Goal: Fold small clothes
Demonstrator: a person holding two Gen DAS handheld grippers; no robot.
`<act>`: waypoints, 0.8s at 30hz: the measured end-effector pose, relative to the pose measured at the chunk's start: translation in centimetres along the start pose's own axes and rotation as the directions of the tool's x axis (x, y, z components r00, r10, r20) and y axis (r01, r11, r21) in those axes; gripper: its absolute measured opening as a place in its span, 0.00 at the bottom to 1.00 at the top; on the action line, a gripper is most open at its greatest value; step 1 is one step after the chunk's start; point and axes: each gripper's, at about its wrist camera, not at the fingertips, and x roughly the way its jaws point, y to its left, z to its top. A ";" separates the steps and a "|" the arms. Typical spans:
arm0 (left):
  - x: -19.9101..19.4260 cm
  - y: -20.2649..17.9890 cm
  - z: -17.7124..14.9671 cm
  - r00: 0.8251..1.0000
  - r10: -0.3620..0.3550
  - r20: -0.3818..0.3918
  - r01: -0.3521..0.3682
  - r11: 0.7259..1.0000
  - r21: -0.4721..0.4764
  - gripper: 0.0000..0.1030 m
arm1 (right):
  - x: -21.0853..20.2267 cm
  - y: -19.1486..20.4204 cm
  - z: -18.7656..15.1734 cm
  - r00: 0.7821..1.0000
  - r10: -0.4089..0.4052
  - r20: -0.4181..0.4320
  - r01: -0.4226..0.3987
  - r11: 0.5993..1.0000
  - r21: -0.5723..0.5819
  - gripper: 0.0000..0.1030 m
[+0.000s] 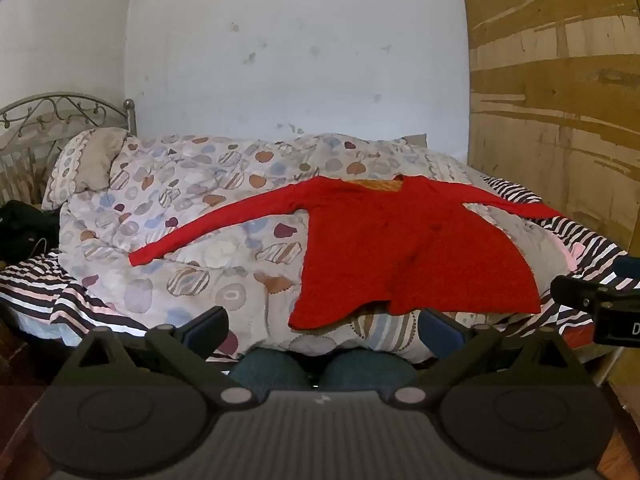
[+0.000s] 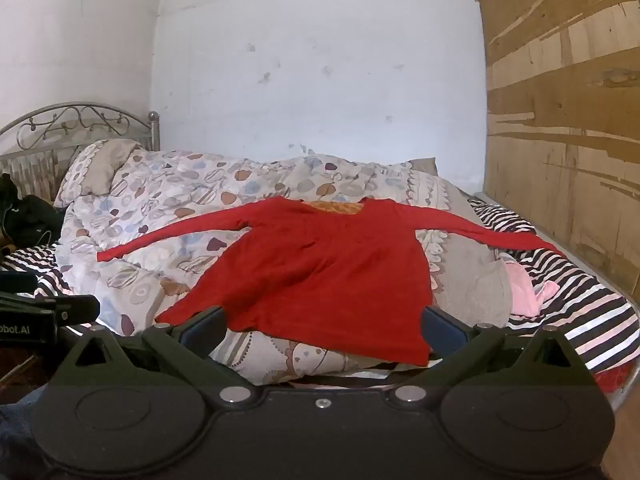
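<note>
**Red top spread flat, both tongs waiting**

Nearest, the left tongs (image 1: 322,326) and right tongs (image 2: 324,326) hang wide apart and empty at the bed's edge, short of the hem. Beyond them the red long-sleeved top (image 2: 320,276) lies face up on the patterned duvet (image 1: 180,208), sleeves stretched sideways, apparently laid out ready for folding. Behind, a pillow (image 2: 100,170) leans against the metal headboard (image 2: 76,122).

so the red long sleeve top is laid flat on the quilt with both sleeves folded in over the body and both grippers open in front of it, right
Not quite. Both sleeves of the red top are spread straight out to the sides, not folded in; the right wrist view shows this best. It does lie on the quilt, with the left gripper and right gripper open.
</note>
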 end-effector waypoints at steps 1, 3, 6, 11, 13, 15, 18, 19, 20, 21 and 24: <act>0.0 0.1 0.0 1.000 0.002 0.003 -0.002 1.000 0.002 1.00 | 0.0 0.0 0.0 1.000 0.001 -0.001 -0.001 1.000 -0.002 1.00; -0.5 0.0 -0.2 1.000 0.015 0.020 -0.015 1.000 0.018 1.00 | 0.0 0.0 0.0 1.000 0.002 -0.003 -0.002 1.000 -0.003 1.00; -0.5 -0.2 -0.1 1.000 0.021 0.021 -0.021 1.000 0.014 1.00 | 0.0 0.0 0.0 1.000 0.000 -0.004 0.000 1.000 -0.005 1.00; -0.5 0.3 0.1 1.000 0.017 0.008 -0.017 1.000 0.009 1.00 | 0.0 0.0 0.0 1.000 -0.001 -0.003 0.001 1.000 -0.007 1.00; -0.3 0.3 0.0 1.000 0.018 0.007 -0.018 1.000 0.011 1.00 | 0.0 0.0 0.0 1.000 0.000 -0.004 0.000 1.000 -0.006 1.00; -0.4 0.0 0.1 1.000 0.021 0.006 -0.021 1.000 0.010 1.00 | 0.0 0.0 0.0 1.000 -0.001 -0.003 0.001 1.000 -0.004 1.00; -0.4 0.0 0.0 1.000 0.023 0.006 -0.023 1.000 0.011 1.00 | 0.0 0.0 0.0 1.000 0.000 -0.006 0.000 1.000 -0.007 1.00; -0.4 0.1 0.1 1.000 0.023 0.007 -0.023 1.000 0.011 1.00 | 0.0 0.0 0.0 1.000 0.000 -0.006 0.000 1.000 -0.008 1.00; -0.4 0.0 0.1 1.000 0.024 0.006 -0.024 1.000 0.011 1.00 | 0.0 0.0 0.0 1.000 0.001 -0.005 -0.001 1.000 -0.008 1.00; -0.4 0.0 0.1 1.000 0.024 0.006 -0.024 1.000 0.010 1.00 | 0.0 0.0 0.0 1.000 0.000 -0.005 0.000 1.000 -0.008 1.00; -0.4 -0.1 0.1 1.000 0.026 0.007 -0.026 1.000 0.012 1.00 | 0.0 0.0 0.0 1.000 0.001 -0.006 -0.001 1.000 -0.008 1.00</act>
